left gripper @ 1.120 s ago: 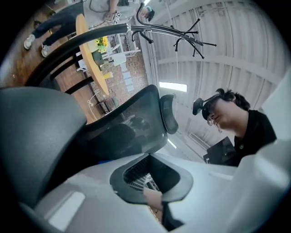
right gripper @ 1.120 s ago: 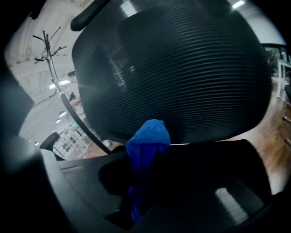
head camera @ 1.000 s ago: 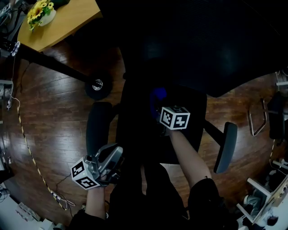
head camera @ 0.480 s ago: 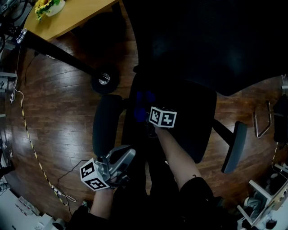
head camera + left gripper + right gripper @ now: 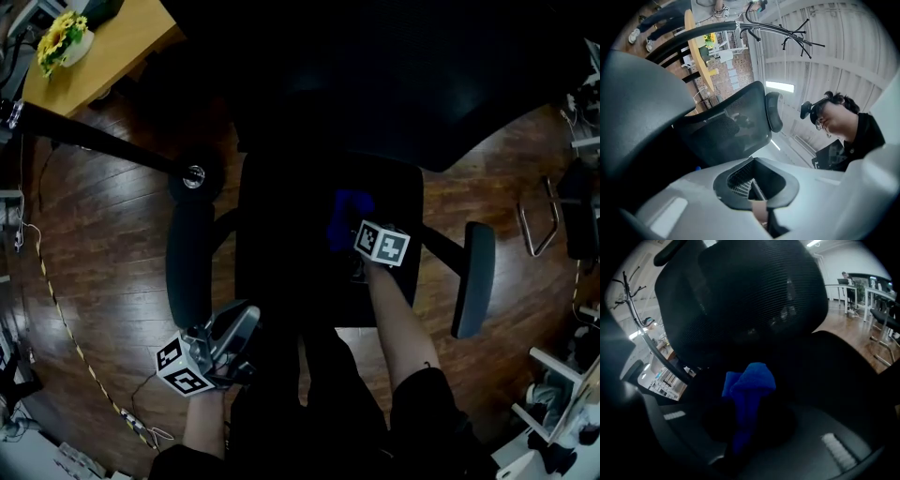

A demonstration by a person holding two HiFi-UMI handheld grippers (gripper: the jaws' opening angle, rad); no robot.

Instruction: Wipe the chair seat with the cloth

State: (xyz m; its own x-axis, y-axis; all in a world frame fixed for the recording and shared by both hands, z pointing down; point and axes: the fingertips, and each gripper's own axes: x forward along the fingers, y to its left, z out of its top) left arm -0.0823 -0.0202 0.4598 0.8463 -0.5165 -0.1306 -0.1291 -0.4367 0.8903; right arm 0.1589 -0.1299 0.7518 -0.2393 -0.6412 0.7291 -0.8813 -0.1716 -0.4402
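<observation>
blue cloth (image 5: 749, 385) bunched on the dark seat (image 5: 281, 234)
the right gripper (image 5: 740, 437) clamped the crumpled, folded-over cloth, right of the seat's middle. the left gripper (image 5: 759, 206) was closed and empty, by the seat's front left. a pot (image 5: 81, 44) on the desk (image 5: 122, 42) held yellow flowers (image 5: 54, 36).

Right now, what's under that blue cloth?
The black seat. The cloth, pinched in the right tool, is over it. The patch right beneath is covered, so contact can't be confirmed.

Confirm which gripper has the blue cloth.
The right gripper, over the chair seat: the cloth sticks out of its jaws. The left gripper, beside the seat, holds nothing.
</observation>
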